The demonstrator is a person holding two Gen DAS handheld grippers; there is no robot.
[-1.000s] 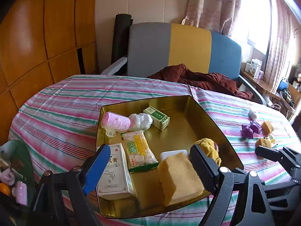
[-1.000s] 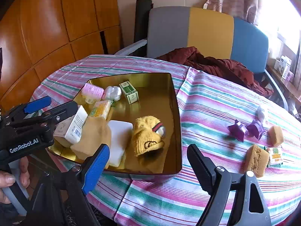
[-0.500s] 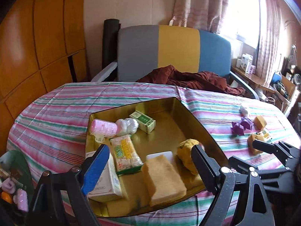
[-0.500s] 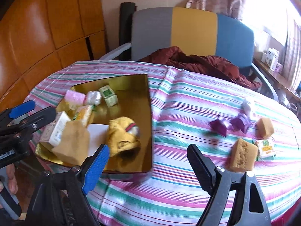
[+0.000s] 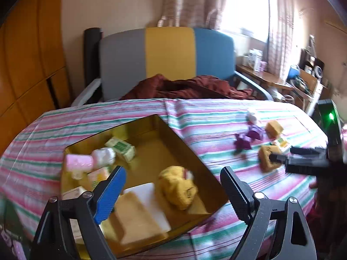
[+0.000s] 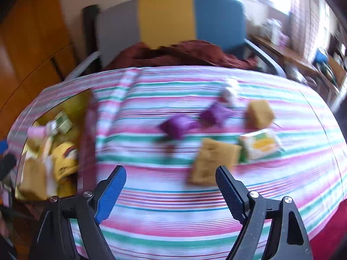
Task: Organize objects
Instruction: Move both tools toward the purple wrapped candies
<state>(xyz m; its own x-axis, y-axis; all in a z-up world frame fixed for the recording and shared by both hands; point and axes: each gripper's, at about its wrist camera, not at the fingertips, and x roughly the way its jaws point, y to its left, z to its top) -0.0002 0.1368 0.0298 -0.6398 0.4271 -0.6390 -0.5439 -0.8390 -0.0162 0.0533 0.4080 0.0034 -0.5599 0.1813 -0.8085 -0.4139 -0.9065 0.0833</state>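
Between the right tool's (image 6: 168,186) wide, empty jaws lies striped worktop (image 6: 173,212), a tan sponge (image 6: 213,160) just ahead. Left tool (image 5: 171,186), equally wide, hovers over the gold tray (image 5: 193,151), already part-filled; several loose pieces remain outside.

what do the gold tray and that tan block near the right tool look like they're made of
The gold tray looks like metal with a glossy finish: its walls mirror the items inside. The tan block looks like a porous sponge or foam, matte and rough-faced; blur leaves this open. The right tool stands open and empty just short of it.
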